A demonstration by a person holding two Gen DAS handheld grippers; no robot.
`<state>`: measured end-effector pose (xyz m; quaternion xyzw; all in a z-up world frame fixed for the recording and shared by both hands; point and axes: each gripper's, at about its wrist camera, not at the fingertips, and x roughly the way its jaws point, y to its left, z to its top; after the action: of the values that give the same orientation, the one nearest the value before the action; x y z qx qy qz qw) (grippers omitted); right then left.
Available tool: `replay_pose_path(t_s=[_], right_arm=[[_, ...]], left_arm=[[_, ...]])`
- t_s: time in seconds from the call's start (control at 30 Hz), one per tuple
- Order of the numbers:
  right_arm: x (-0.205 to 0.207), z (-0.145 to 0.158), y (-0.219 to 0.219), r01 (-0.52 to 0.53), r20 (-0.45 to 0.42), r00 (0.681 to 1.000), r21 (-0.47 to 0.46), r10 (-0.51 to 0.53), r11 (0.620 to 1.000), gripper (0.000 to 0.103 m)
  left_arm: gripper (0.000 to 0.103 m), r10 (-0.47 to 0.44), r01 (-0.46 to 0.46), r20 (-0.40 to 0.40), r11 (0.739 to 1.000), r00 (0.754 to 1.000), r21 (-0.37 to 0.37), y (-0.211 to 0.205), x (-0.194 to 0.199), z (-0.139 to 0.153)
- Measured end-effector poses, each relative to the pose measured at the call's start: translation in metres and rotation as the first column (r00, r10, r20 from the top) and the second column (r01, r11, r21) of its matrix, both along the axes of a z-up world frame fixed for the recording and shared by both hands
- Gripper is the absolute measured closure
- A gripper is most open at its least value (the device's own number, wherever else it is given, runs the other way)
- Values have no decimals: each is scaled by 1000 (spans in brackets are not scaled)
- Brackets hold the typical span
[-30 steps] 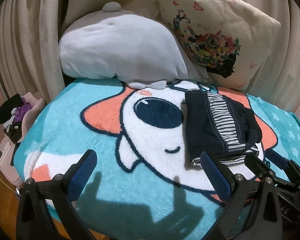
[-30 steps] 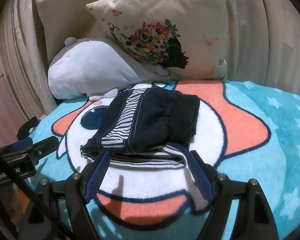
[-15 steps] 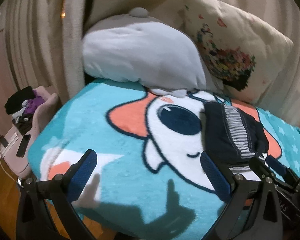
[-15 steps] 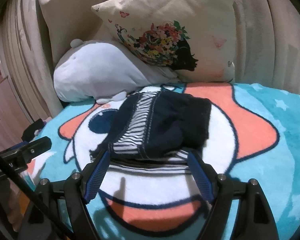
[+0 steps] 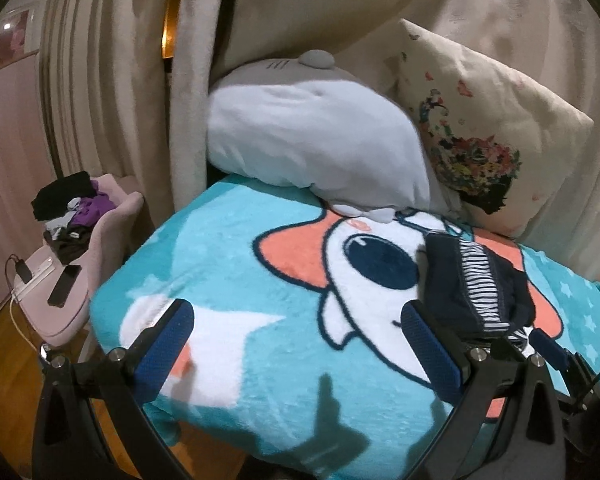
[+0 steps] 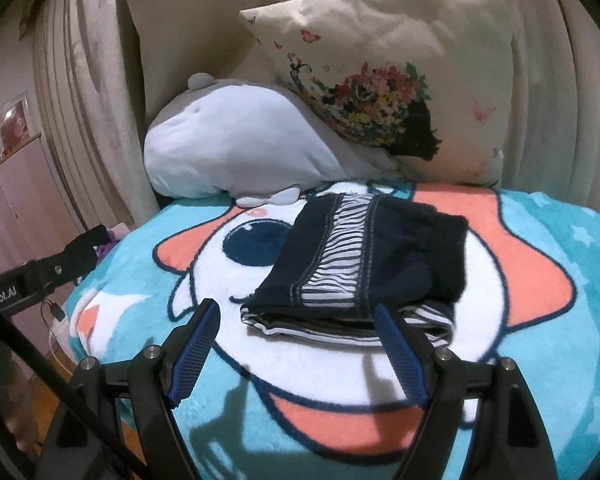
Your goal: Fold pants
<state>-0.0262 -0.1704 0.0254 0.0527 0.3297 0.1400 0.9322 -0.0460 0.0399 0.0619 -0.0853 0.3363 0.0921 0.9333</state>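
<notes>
Lying folded into a compact stack, the pants (image 6: 364,268) rest on the cartoon-print blanket (image 6: 540,248) that covers the bed, dark navy with a striped band running along the top layer and striped fabric showing at the near edge. The right hand-held gripper (image 6: 298,342) hovers just short of that near edge with its blue-padded fingers spread wide and nothing between them. The left hand-held gripper (image 5: 296,340) is likewise spread wide and empty, held over the blanket's left near part, with the pants (image 5: 476,288) off to its right. At the far end of the bed a grey plush whale (image 6: 236,148) leans against a floral cushion (image 6: 400,92), both in front of beige curtains (image 5: 112,92). To the left of the bed a pink chair (image 5: 100,248) carries a pile of clothes (image 5: 68,208).
</notes>
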Motion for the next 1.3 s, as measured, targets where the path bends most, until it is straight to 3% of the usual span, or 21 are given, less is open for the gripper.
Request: replay_pose_path(t_s=[0.33,1.3], right_arm=[[-7,4,-33,112,4,994,26,-112,993,17],[7,-15,-21,81,-40,996,-8,-81,997,17]], left_arm=[[0,-78,77,-29,997,997,-12,-24,10,-16],[0,-113,113,-102,994,988,-1,-32,25,-36]])
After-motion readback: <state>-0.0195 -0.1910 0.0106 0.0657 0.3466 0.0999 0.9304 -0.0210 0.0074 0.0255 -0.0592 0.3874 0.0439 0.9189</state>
